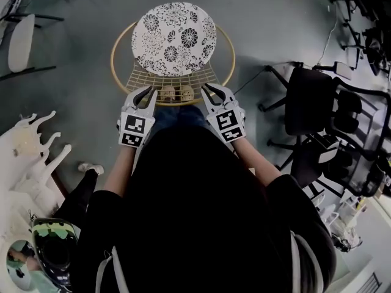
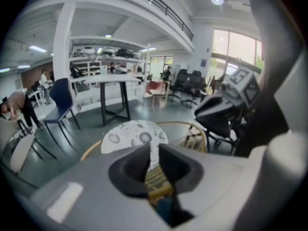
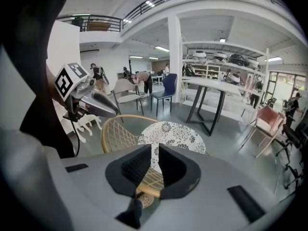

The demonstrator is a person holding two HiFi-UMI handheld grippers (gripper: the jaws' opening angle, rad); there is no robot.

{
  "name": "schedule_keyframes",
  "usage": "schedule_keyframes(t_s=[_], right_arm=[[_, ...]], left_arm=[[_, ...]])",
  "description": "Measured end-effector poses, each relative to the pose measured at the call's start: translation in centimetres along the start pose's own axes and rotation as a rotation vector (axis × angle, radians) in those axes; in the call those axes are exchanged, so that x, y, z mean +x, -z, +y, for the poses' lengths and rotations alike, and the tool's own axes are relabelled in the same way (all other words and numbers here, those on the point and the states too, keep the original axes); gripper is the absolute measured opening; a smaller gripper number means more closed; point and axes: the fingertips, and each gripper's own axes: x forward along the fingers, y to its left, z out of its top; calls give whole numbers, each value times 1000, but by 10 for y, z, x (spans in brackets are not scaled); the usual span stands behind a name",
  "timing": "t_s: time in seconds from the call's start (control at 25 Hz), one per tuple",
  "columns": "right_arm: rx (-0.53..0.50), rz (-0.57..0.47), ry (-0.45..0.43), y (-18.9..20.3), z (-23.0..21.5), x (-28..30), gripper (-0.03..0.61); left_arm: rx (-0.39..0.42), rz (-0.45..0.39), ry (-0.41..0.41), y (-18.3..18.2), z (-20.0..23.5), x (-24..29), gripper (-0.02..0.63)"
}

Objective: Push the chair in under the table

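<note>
A round chair with a gold wire frame (image 1: 120,41) and a black-and-white flowered cushion (image 1: 174,38) stands right in front of me. My left gripper (image 1: 146,93) and right gripper (image 1: 209,90) hover side by side just over the near rim of its wire back, both pointing down and forward. In each gripper view the jaws stand almost together with only a thin slit, nothing clamped; the gold rim shows behind them. The cushion (image 2: 130,134) (image 3: 175,134) lies just beyond each gripper (image 2: 154,148) (image 3: 155,149). A tall white-topped table (image 2: 113,81) (image 3: 211,85) stands farther off.
Black office chairs (image 1: 317,108) crowd the right side. A white chair (image 1: 21,41) stands at the far left, white animal figures (image 1: 36,145) and a helmet (image 1: 52,249) near my left. People work in the background (image 3: 142,81). Grey floor surrounds the chair.
</note>
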Motion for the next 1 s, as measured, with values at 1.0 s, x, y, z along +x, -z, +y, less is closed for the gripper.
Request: schedule_keyframes(t_s=[1.0], right_arm=[[-408,339,-204,84,23,8,196]], left_arm=[[656,370,245,87,-18,2,321]])
